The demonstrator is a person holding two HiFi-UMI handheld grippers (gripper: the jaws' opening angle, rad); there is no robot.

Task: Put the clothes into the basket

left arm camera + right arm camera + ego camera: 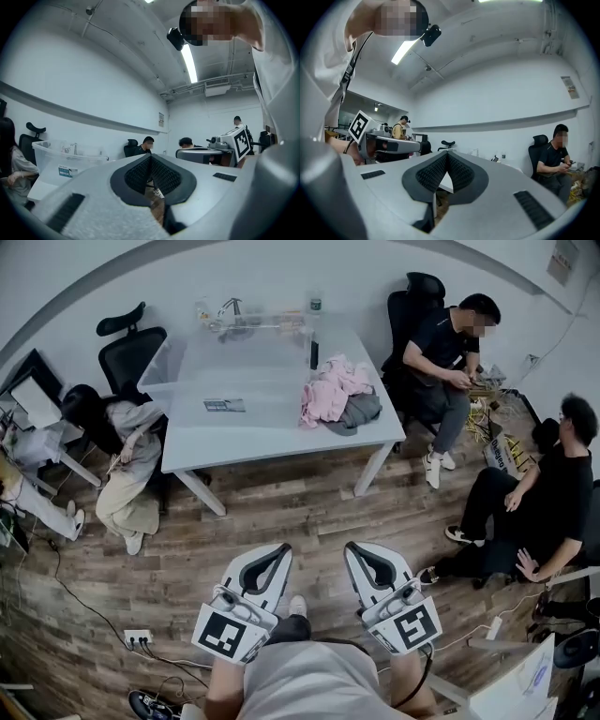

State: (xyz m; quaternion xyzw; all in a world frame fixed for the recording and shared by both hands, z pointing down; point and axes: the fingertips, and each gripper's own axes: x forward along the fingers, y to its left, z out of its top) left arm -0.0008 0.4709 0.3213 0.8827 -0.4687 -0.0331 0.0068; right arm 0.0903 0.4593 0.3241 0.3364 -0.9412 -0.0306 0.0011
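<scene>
A pile of pink clothes (328, 390) with a grey garment (356, 412) beside it lies on the right part of the white table (253, 437). A clear plastic basket (253, 329) stands at the table's far edge, and it also shows in the left gripper view (65, 157). My left gripper (279, 551) and right gripper (354, 549) are side by side over the wooden floor, well short of the table. Both point level toward it. Each has its pads closed together with nothing between them, as seen on the left gripper (151, 157) and the right gripper (446, 153).
A person (131, 451) sits at the table's left end beside a black chair (127, 352). Two more people sit at the right (450, 352) (553, 493). A power strip (137, 637) and cables lie on the floor at the lower left.
</scene>
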